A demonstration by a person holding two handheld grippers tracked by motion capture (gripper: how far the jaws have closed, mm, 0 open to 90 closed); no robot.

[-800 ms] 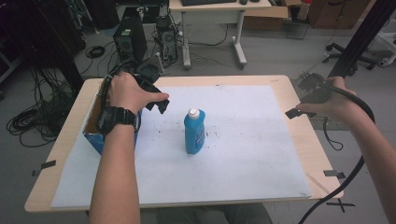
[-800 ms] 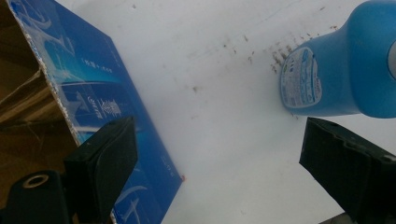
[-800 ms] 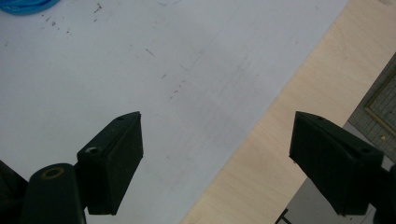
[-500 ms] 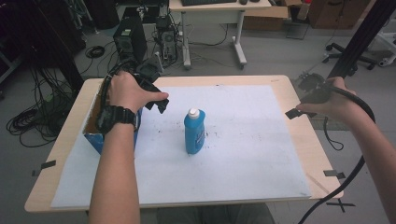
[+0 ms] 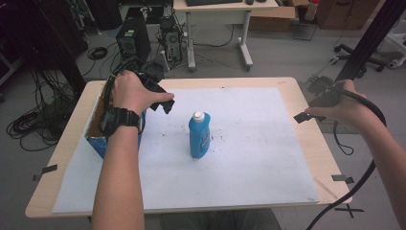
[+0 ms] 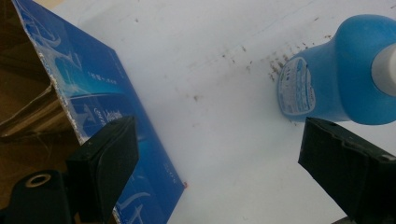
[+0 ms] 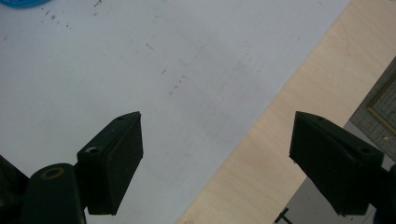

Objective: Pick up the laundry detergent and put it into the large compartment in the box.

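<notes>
A blue bottle point(image 5: 198, 136) with a white cap stands upright near the middle of the white sheet point(image 5: 249, 143). My left gripper point(image 5: 161, 96) hovers to its left, over the right edge of a blue-sided cardboard box point(image 5: 98, 143). In the left gripper view its jaws are wide apart and empty: my left gripper point(image 6: 219, 126) has the box's blue wall point(image 6: 107, 102) on one side and the bottle point(image 6: 336, 84) on the other. My right gripper point(image 5: 306, 101) hangs over the table's right edge, and my right gripper point(image 7: 217, 119) is open with nothing between its jaws.
The wooden table point(image 5: 306, 153) carries the sheet, with bare wood along its right side point(image 7: 261, 154). The box's open brown inside point(image 6: 23, 93) is at the left. Behind the table are a desk point(image 5: 215, 9), computers and cables on the floor.
</notes>
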